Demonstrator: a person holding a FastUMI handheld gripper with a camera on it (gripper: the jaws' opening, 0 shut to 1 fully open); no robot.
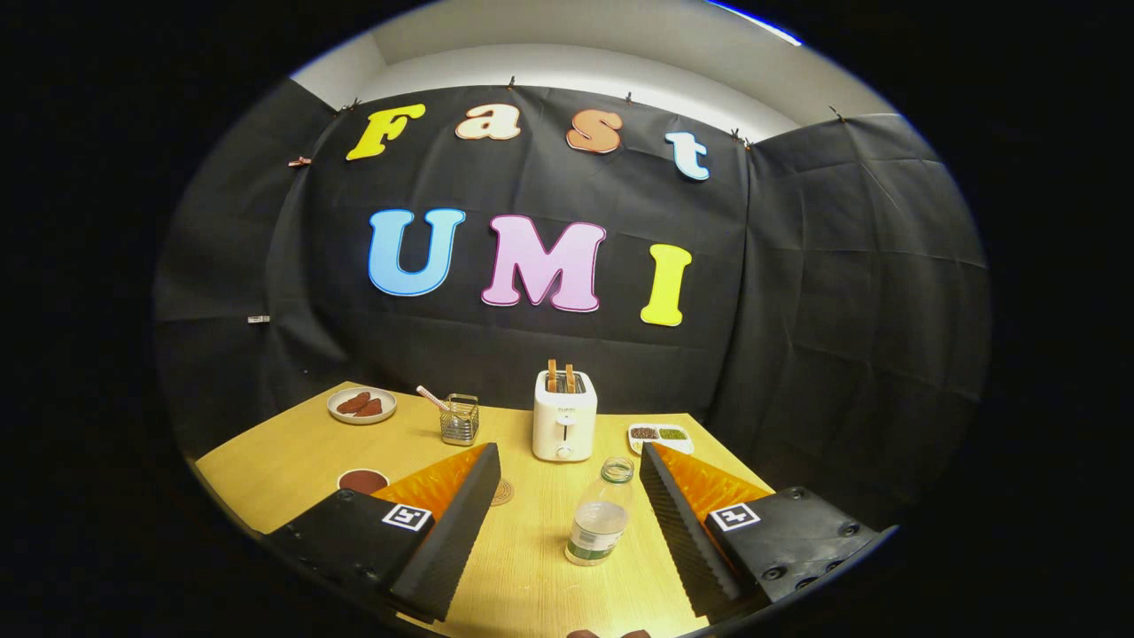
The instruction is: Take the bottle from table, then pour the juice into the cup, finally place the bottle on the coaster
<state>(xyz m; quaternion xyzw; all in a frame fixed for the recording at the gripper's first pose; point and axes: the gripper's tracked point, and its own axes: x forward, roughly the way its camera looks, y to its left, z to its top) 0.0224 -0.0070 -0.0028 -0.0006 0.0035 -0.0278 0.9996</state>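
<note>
Gripper view: fingers spread wide over a wooden table [292, 452]
Gripper [567, 461]: released, holding nothing, neither finger touching the bottle
Bottle [599, 514]: clear plastic, upright on the table between the two fingers, nearer the right one; no cap on the mouth, pale liquid in the lower part, label band near the base
Coaster [502, 492]: round, flat on the table, just beside the left finger's tip, partly hidden by it
Cup [362, 481]: dark round rim, left of the left finger, partly hidden behind the gripper body
Toaster [564, 425]: white, beyond the fingers, two slices standing in the slots
Mesh holder [460, 420]: left of the toaster, a striped stick leaning out of it
Plate [361, 405]: far left corner, brown pieces on it
Tray [660, 436]: right of the toaster, two compartments, dark grains in one and green in the other
</note>
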